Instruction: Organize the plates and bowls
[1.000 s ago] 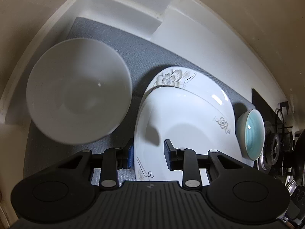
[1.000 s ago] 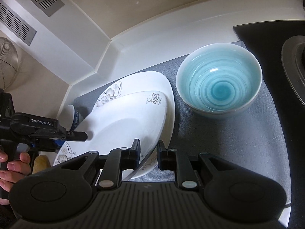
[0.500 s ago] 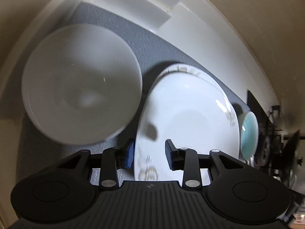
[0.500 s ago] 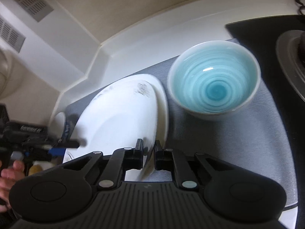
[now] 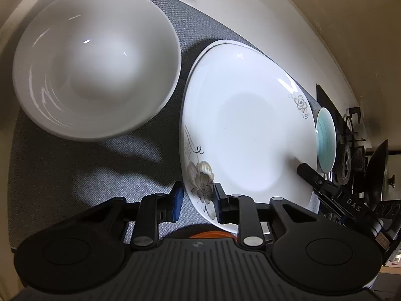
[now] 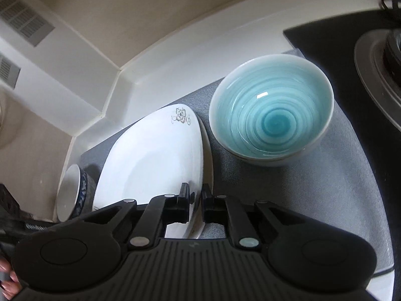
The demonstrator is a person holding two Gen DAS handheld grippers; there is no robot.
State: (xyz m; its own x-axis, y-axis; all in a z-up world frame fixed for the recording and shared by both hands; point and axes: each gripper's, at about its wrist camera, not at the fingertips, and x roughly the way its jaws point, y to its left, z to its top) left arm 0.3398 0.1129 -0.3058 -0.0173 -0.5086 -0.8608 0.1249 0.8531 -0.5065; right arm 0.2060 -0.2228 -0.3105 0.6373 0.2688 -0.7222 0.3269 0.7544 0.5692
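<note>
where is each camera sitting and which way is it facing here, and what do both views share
Left wrist: rides the left gripper, looking steeply down along its fingers at the white oval flower-printed plate and plain white ceramic bowl; the right gripper shows at right.
Right wrist: rides the right gripper, angled down at the turquoise swirl-glazed bowl; fingertips show lower left.
Shared: plate, both bowls, grey mat.
</note>
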